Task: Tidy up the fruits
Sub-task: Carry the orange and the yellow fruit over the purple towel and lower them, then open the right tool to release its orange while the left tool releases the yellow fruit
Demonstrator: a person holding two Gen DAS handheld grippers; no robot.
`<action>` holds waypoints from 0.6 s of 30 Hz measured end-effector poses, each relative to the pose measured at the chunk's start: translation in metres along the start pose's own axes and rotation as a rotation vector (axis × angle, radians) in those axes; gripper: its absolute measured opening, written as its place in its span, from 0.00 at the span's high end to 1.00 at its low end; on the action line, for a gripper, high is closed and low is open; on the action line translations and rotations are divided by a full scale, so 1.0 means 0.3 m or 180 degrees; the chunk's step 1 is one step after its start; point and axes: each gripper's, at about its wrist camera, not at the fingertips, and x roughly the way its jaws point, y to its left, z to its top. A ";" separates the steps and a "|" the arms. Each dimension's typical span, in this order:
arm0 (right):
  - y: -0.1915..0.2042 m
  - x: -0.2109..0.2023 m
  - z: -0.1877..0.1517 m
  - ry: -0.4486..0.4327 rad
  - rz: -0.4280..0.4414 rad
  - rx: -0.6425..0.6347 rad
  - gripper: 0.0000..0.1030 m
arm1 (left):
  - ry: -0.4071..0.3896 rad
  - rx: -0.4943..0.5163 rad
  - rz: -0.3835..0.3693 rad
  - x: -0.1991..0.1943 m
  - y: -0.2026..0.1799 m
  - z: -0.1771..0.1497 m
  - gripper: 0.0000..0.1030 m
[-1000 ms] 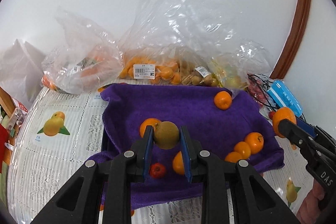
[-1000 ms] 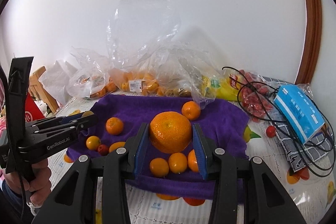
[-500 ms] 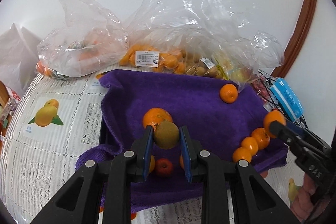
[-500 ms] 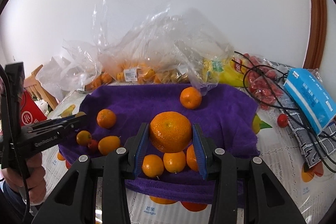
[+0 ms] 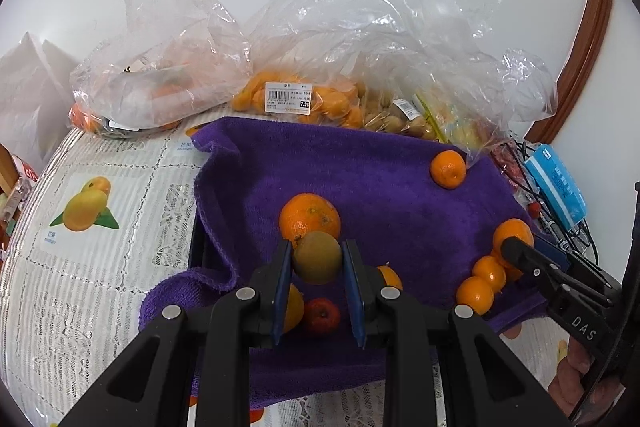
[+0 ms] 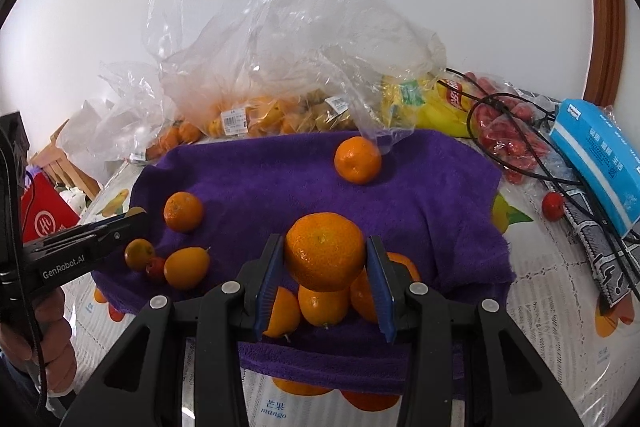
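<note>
Round brownish-green fruit [image 5: 317,257] and large glossy orange mandarin [image 6: 325,256]: both aloft over purple terry towel [image 5: 392,195]. Loose orange citrus, e.g. [image 6: 357,159], and small red fruit [image 5: 321,315], scattered on towel.

Table [image 5: 100,267] bears purple towel [image 5: 380,195], plastic bags [image 5: 360,67].

- The left hand-held gripper [image 5: 317,259] points toward 12 o'clock in its own view, blue pads clamped on a greenish-brown fruit [image 5: 317,257].
- The right hand-held gripper [image 6: 325,257] also points to 12 o'clock, pads pressed against a large orange [image 6: 325,255].
- From the right view, the left one enters at 9 o'clock, a bare hand [image 6: 48,331] wrapped round its handle.
</note>
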 end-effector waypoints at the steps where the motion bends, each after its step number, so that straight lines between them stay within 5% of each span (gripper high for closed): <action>1: 0.004 0.004 -0.001 0.0009 -0.0003 -0.0017 0.60 | 0.0011 0.0005 0.0003 0.003 -0.002 -0.001 0.76; 18: 0.023 0.002 -0.009 -0.0015 0.0007 -0.0135 0.60 | 0.0099 0.0070 -0.0022 0.025 -0.025 -0.012 0.76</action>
